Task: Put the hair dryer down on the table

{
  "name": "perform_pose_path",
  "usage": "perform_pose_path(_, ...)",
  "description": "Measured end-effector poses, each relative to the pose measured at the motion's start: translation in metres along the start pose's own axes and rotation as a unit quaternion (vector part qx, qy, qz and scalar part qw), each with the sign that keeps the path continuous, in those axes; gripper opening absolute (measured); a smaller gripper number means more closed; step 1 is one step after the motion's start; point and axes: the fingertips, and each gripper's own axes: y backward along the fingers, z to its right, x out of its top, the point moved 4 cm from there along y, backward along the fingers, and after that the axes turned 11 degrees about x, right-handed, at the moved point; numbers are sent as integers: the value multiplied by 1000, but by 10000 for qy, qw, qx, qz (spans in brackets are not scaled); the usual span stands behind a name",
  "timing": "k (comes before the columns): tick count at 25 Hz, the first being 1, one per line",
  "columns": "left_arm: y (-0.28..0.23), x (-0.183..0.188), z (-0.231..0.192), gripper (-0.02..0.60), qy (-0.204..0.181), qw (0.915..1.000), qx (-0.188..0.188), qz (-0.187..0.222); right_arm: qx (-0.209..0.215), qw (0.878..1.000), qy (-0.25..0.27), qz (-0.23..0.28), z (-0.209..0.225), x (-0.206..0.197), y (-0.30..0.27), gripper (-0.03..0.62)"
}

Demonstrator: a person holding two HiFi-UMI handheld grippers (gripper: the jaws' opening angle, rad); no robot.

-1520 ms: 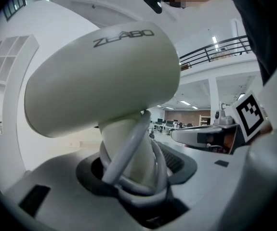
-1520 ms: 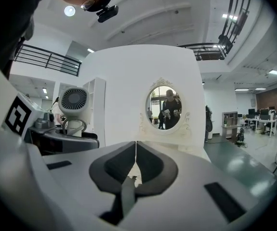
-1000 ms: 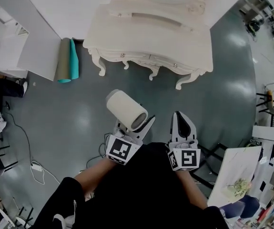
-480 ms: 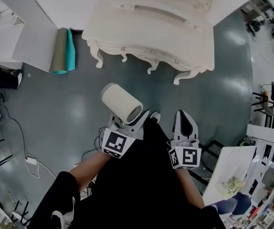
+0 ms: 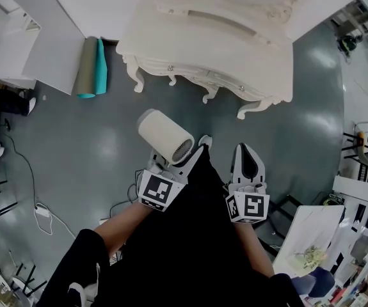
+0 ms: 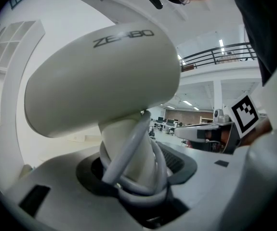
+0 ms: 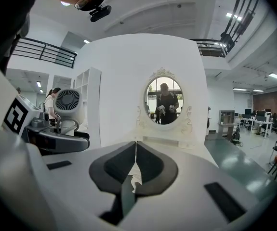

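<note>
A cream hair dryer (image 5: 164, 135) stands up from my left gripper (image 5: 178, 162), which is shut on its handle; the barrel points up and to the left over the grey floor. In the left gripper view the dryer (image 6: 99, 76) fills the frame, its handle and a looped grey cord (image 6: 133, 162) wedged between the jaws. My right gripper (image 5: 244, 152) is beside it, shut and holding nothing; its jaws (image 7: 135, 150) meet at the tips. The ornate white dressing table (image 5: 196, 40) stands ahead, apart from both grippers. Its top and oval mirror (image 7: 164, 100) show in the right gripper view.
Rolled teal and olive mats (image 5: 93, 75) lie on the floor left of the table. Cables (image 5: 43, 216) trail on the floor at the left. A white desk (image 5: 312, 235) and a dark chair frame stand at the lower right. A white wall panel is behind the table.
Both grippers have edged a little closer to the dressing table. The left one still grips the dryer, and the right one stays shut.
</note>
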Motion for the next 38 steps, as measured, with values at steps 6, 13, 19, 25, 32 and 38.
perform_pose_path(6, -23, 16, 5, 245, -127, 9999, 11, 64, 66, 9999, -46, 137, 13, 6, -18, 20)
perform_pose_path(13, -62, 34, 9, 245, -198, 9998, -4, 99, 98, 9998, -14, 160, 38, 12, -41, 20)
perform_pose_path(19, -97, 45, 19, 245, -305, 9995, -73, 82, 72, 9997, -21, 227, 67, 19, -50, 20)
perform_pose_path(25, -135, 52, 31, 245, -252, 9996, -24, 85, -101, 9994, -164, 272, 105, 22, -58, 20)
perform_pose_path(32, -183, 56, 50, 245, -249, 9997, -68, 38, 21, 9991, -199, 368, 140, 29, -76, 20)
perform_pose_path(38, -221, 60, 58, 245, -257, 9995, -166, -6, 126, 9985, -238, 480, 175, 38, -92, 20)
